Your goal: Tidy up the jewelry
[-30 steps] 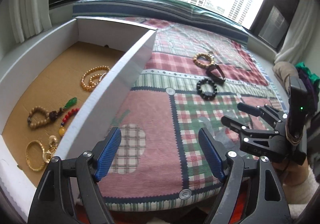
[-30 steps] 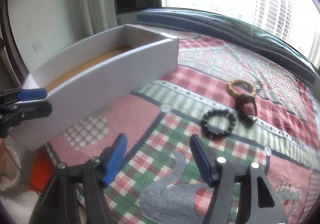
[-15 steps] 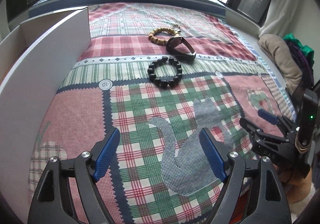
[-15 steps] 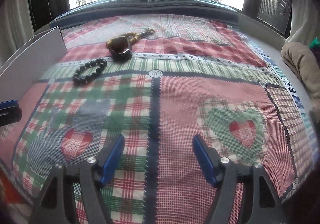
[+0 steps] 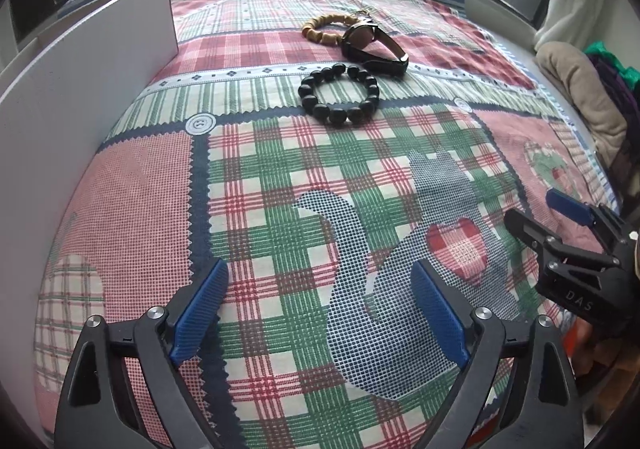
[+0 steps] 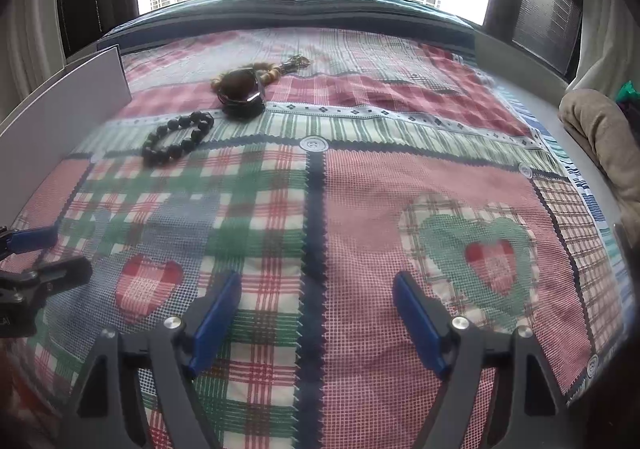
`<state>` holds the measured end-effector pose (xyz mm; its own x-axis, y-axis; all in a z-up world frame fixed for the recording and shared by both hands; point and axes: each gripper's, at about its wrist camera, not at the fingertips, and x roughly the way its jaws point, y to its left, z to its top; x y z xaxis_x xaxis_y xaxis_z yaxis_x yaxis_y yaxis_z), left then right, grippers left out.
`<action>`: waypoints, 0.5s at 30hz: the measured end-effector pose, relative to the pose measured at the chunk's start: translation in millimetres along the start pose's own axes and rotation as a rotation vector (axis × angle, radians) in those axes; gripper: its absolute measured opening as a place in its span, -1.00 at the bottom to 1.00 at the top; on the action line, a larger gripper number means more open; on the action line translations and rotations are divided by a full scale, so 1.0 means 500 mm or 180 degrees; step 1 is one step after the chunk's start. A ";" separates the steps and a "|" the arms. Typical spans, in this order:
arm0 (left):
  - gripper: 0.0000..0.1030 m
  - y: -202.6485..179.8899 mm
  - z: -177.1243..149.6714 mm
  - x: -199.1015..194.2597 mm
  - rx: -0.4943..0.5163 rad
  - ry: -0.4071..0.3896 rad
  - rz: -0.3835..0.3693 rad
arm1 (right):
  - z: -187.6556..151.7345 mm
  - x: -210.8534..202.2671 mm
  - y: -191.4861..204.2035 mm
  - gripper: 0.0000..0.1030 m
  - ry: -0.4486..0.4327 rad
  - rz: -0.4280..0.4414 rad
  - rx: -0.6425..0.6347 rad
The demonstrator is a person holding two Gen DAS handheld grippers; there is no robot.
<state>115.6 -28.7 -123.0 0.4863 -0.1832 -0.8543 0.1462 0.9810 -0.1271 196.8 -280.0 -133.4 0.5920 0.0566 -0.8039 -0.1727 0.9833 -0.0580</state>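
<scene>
Above a bed's patchwork plaid quilt [image 5: 280,177] with woven hearts and zigzag seams: left hand-held gripper [image 5: 320,305] and right hand-held gripper [image 6: 316,309], ribbed blue pads spread and widening, nothing between them. Farther up the quilt, well apart from both: round, glossy black bead bracelet [image 5: 339,93], just beside a dark strapped watch [image 5: 374,45], itself touching a tan wooden bead bracelet [image 5: 324,27]. At left, smooth white wall of an open box [image 5: 72,89].
</scene>
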 end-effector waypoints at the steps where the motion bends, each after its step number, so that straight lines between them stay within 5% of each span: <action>1: 0.89 -0.002 -0.002 0.001 0.0018 0.0000 0.0008 | -0.002 0.002 0.001 0.55 0.0019 0.0003 -0.0003; 15: 0.98 -0.018 -0.012 0.009 0.0188 -0.0022 0.0203 | -0.008 0.013 -0.003 0.60 0.0072 0.0059 0.0097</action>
<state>111.3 -37.9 -128.9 0.5023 -0.1212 -0.8562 0.1652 0.9853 -0.0426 197.9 -281.7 -140.8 0.5711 0.0712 -0.8178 -0.1592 0.9869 -0.0252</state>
